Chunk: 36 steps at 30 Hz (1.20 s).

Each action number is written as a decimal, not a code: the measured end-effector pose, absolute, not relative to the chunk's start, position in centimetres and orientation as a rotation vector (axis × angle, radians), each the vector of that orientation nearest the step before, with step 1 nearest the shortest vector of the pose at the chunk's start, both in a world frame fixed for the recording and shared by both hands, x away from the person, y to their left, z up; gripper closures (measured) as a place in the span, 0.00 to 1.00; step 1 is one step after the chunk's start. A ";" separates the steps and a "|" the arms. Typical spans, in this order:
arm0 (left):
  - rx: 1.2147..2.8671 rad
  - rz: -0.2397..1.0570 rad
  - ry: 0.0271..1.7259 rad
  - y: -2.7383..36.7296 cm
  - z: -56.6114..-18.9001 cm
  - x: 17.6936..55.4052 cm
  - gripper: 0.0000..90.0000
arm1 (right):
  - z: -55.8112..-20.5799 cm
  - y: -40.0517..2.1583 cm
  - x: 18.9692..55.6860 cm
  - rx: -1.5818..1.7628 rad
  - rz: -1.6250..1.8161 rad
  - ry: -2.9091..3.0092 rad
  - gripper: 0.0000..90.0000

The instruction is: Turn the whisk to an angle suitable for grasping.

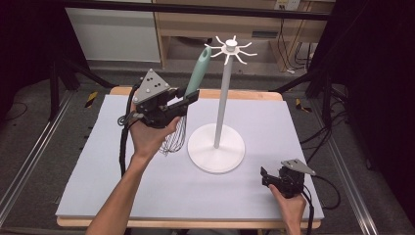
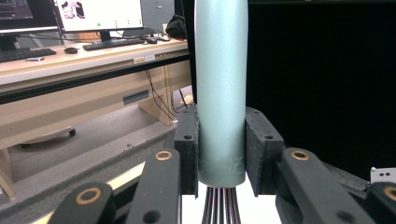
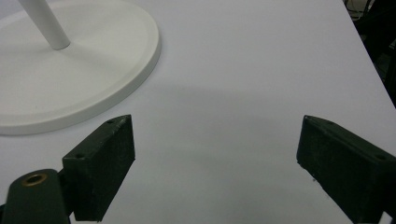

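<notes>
A whisk with a teal handle (image 1: pixel 198 72) and a dark wire head (image 1: pixel 176 139) is held up above the mat's left half, handle pointing up. My left gripper (image 1: pixel 188 99) is shut on the lower end of that handle (image 2: pixel 221 88); both pads press its sides and the wires come out below. A white stand (image 1: pixel 223 98) with a ring of hooks (image 1: pixel 230 49) on top rises from a round base (image 1: pixel 216 148) at mid-table, just right of the whisk. My right gripper (image 1: pixel 265 177) rests low at the front right, open, with bare mat between its jaws (image 3: pixel 215 154).
A pale blue mat (image 1: pixel 147 186) covers the wooden table. The stand's base (image 3: pixel 70 79) lies close ahead and left of the right gripper. Black frame legs and cables run around the table. A desk with monitors (image 2: pixel 79 28) stands beyond.
</notes>
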<state>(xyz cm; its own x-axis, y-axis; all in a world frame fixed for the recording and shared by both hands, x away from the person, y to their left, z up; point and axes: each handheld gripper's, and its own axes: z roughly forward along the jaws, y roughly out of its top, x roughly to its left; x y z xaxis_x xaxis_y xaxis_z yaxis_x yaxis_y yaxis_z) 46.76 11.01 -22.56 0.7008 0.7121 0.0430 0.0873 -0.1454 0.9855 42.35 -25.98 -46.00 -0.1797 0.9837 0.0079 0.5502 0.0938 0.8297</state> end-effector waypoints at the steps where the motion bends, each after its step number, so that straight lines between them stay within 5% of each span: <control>1: 1.651 0.617 0.656 11.0 -22.6 46.8 0.76 | -46.0 -26.0 42.4 1.506 0.965 1.799 0.13; 36: 1.679 0.601 0.661 8.9 -24.4 48.9 0.76 | -46.3 -26.1 42.4 1.523 0.971 1.803 0.13</control>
